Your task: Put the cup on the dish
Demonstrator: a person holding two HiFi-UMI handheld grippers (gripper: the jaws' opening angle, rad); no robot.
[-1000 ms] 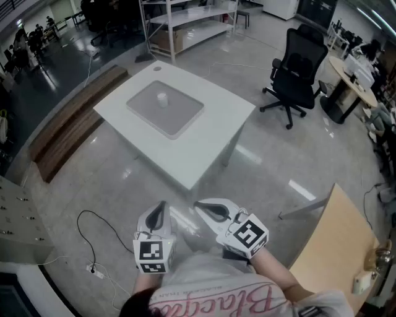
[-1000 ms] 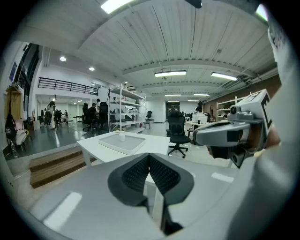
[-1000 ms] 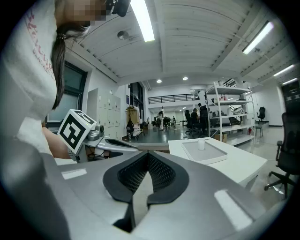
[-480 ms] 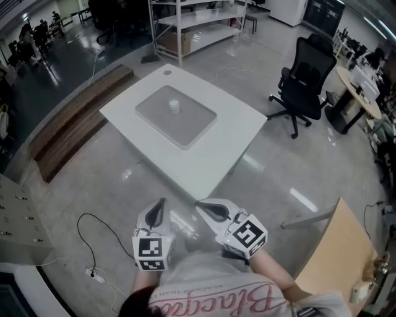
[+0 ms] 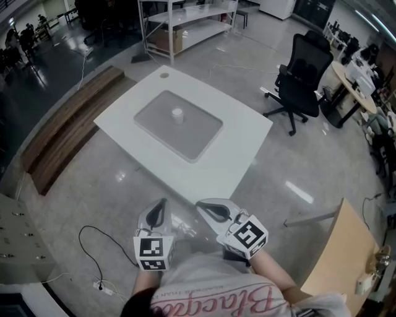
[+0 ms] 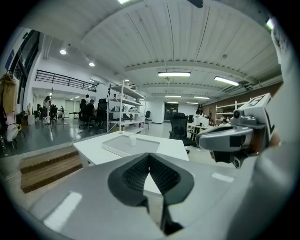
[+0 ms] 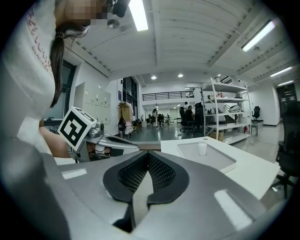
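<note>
A small white cup (image 5: 177, 114) stands upright on a flat grey rectangular dish (image 5: 192, 133) in the middle of a white table (image 5: 238, 139), some way ahead of me. Both grippers hang low near my body, well short of the table. My left gripper (image 5: 161, 204) and right gripper (image 5: 202, 205) are side by side, each with its jaws shut on nothing. The left gripper view shows the cup (image 6: 132, 139) on the dish (image 6: 121, 147) beyond the shut left gripper (image 6: 149, 157). The right gripper view shows the cup (image 7: 202, 148) past the shut right gripper (image 7: 149, 155).
A black office chair (image 5: 300, 77) stands right of the table. White shelving (image 5: 185, 18) is behind it, and a long wooden bench (image 5: 65, 127) runs along the left. A cable (image 5: 99, 238) lies on the floor. A tan board (image 5: 337, 247) leans at lower right.
The table, with the cup and dish, has shifted a little right and lower in the head view. Both grippers stay shut in the same place near my body.
</note>
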